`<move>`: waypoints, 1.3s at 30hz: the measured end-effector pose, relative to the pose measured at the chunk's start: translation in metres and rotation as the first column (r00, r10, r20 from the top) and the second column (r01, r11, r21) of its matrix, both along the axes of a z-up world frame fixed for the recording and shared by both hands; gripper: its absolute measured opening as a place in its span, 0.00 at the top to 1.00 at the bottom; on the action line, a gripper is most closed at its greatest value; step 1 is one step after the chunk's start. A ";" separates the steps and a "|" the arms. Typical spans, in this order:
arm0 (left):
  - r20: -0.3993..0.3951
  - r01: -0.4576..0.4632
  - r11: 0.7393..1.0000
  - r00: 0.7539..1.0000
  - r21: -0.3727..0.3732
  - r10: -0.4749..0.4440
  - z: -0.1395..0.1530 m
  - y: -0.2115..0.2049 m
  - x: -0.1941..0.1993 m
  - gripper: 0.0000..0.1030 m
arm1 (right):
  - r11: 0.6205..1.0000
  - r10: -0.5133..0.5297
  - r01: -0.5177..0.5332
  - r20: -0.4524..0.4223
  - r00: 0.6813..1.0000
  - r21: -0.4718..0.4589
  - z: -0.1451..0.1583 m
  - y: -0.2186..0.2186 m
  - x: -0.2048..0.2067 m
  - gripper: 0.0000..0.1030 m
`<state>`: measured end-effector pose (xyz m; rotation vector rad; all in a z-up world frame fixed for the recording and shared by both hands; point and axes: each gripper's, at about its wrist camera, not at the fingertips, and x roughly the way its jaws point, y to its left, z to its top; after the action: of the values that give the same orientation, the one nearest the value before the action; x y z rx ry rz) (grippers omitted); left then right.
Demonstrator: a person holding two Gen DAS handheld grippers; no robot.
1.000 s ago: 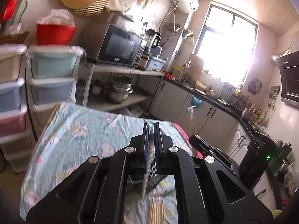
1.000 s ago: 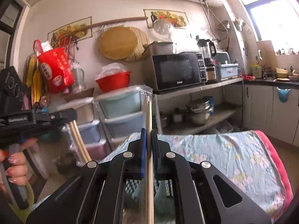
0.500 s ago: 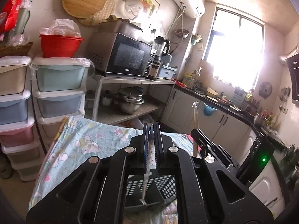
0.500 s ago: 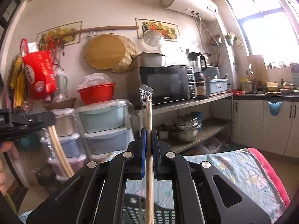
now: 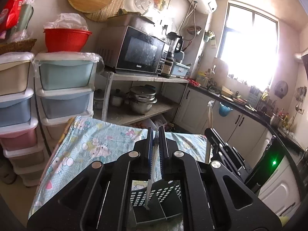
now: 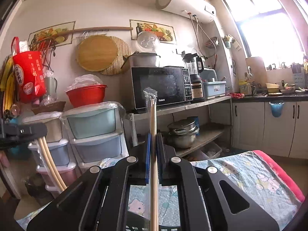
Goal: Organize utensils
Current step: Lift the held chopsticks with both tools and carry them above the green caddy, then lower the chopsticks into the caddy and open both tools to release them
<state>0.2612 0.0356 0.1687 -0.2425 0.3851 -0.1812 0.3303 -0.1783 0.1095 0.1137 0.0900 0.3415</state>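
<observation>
Kitchen clutter rings a cartoon-print cloth surface (image 5: 92,144) carrying one dark slotted basket (image 5: 154,194). Two claws, each clamped on one plastic-wrapped chopstick pair (image 6: 153,134): left claw (image 5: 156,134) dangles its pair (image 5: 151,182) into the basket; right claw (image 6: 153,136) holds its pair upright.

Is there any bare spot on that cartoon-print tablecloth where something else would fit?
Yes: the tablecloth looks bare from the black slotted basket out to its far edge by the stacked drawers, and likewise toward its pink edge in the right view. It is crowded at the basket itself, where both grippers hold wrapped chopsticks.
</observation>
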 end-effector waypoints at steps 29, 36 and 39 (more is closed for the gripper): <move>-0.099 -0.001 1.000 0.995 -0.016 0.000 -0.042 0.000 -0.009 0.92 | 0.998 0.035 -0.030 -0.088 0.996 0.049 -0.028 -0.034 -0.029 0.55; -0.104 -0.020 1.000 0.994 -0.009 0.019 -0.046 0.004 -0.020 0.59 | 0.998 0.047 -0.042 -0.137 0.989 0.041 -0.030 -0.044 -0.041 0.44; -0.101 -0.027 1.000 0.995 -0.009 0.026 -0.047 0.005 -0.027 0.39 | 0.998 0.053 -0.048 -0.152 0.987 0.037 -0.031 -0.047 -0.048 0.39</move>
<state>0.2339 0.0403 0.1220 -0.2674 0.4808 -0.1453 0.2823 -0.2256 0.0785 0.1710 0.2395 0.3850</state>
